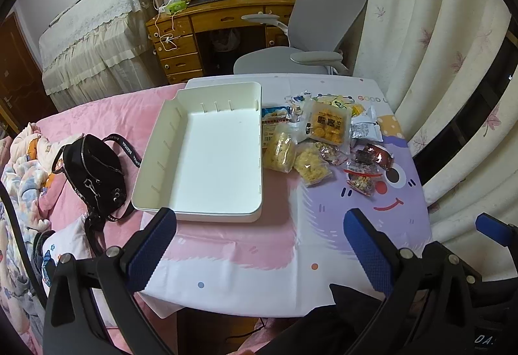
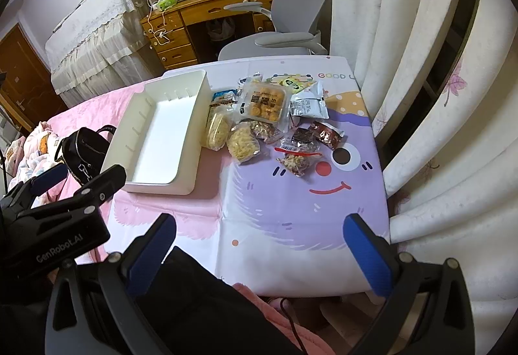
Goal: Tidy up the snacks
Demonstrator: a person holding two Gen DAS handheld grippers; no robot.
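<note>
Lying at frame centre just right of the empty white tray (image 1: 207, 209) on the counter (image 1: 259, 274), the snack packets (image 1: 323, 141) appear light, crinkly and crushable, so both grippers (image 1: 259, 245) (image 2: 259, 245), fingers wide and empty, should pinch sealed edges.

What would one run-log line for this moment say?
stage: start | left tongs: open, holding nothing | right tongs: open, holding nothing | white rectangular plastic tray: holds no snacks | clear-wrapped snack packets: piled right of tray
</note>
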